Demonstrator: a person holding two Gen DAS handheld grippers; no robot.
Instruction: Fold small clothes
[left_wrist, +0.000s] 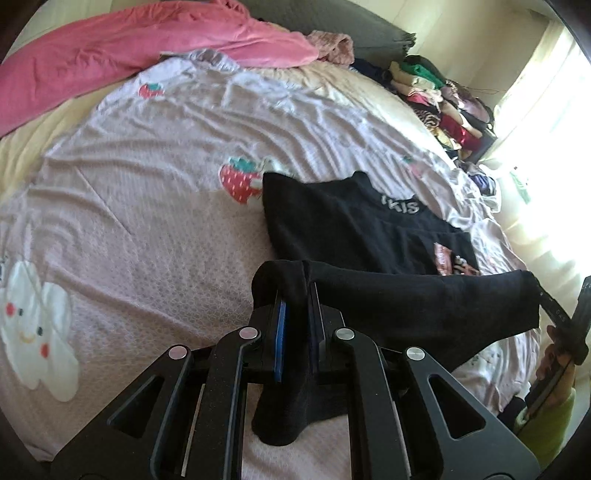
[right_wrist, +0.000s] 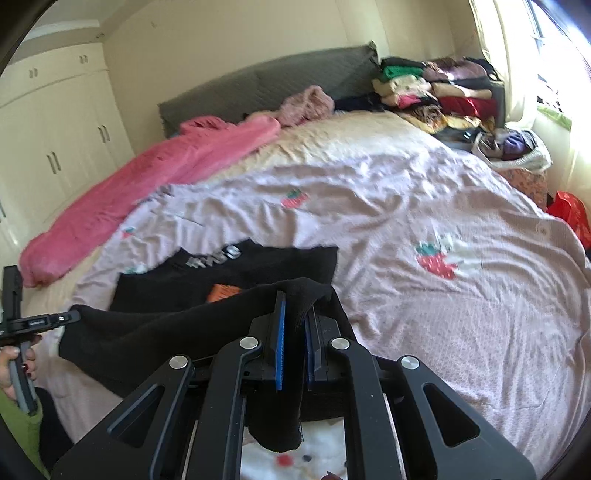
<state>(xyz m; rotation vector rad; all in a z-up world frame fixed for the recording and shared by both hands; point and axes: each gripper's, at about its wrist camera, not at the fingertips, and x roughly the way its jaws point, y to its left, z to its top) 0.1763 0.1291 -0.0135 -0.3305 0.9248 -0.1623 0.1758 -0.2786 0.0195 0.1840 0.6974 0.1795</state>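
Note:
A small black garment (left_wrist: 406, 295) with white lettering lies partly on the bed, its near edge lifted and stretched between both grippers. My left gripper (left_wrist: 295, 291) is shut on the garment's left corner, cloth bunched between its blue pads. My right gripper (right_wrist: 295, 306) is shut on the other corner of the black garment (right_wrist: 166, 332). In the left wrist view the right gripper (left_wrist: 561, 314) shows at the far right edge. In the right wrist view the left gripper (right_wrist: 22, 325) shows at the far left. The far half of the garment lies flat on the bedspread.
The bed carries a pale lilac bedspread (right_wrist: 443, 314) with strawberry prints. A pink blanket (right_wrist: 147, 177) lies along the far side. Stacked folded clothes (right_wrist: 436, 92) sit by the grey headboard (right_wrist: 277, 85). A basket (right_wrist: 513, 147) and a red bag (right_wrist: 569, 210) stand beside the bed.

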